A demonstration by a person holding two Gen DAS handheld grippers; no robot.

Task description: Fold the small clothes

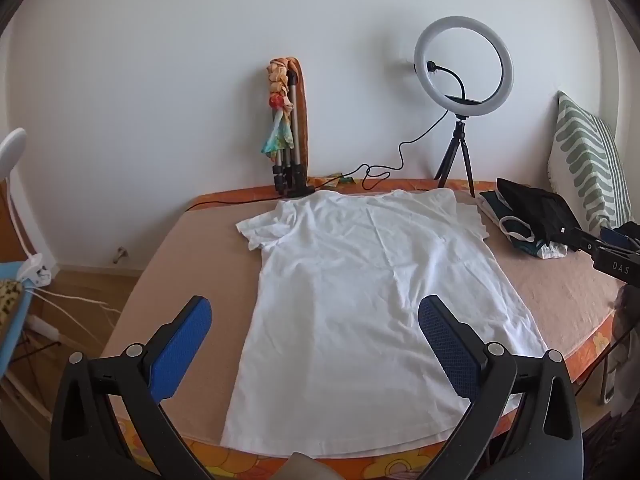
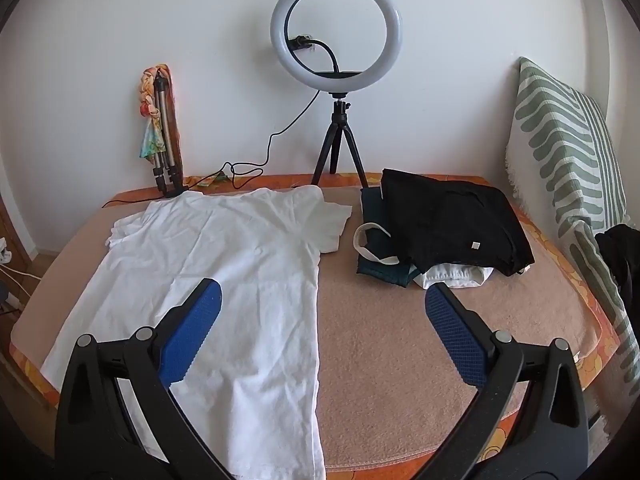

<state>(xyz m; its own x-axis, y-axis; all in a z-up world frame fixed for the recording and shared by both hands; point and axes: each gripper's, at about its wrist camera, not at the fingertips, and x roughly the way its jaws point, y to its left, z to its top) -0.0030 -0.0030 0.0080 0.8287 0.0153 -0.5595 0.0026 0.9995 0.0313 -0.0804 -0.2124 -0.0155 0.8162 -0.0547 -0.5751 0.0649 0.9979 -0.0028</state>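
Note:
A white T-shirt (image 1: 360,280) lies spread flat on the tan blanket of the bed (image 1: 188,248), collar toward the wall, hem at the near edge. It also shows in the right wrist view (image 2: 224,264). My left gripper (image 1: 316,312) is open and empty, hovering above the shirt's lower half. My right gripper (image 2: 324,300) is open and empty, above the shirt's right edge and the bare blanket (image 2: 400,340). The right gripper's body shows at the far right of the left wrist view (image 1: 612,256).
A pile of folded dark and white clothes (image 2: 440,228) lies at the back right. A ring light on a tripod (image 2: 336,28), a folded tripod with a colourful scarf (image 2: 160,128) and a cable stand by the wall. A striped pillow (image 2: 568,152) leans at right.

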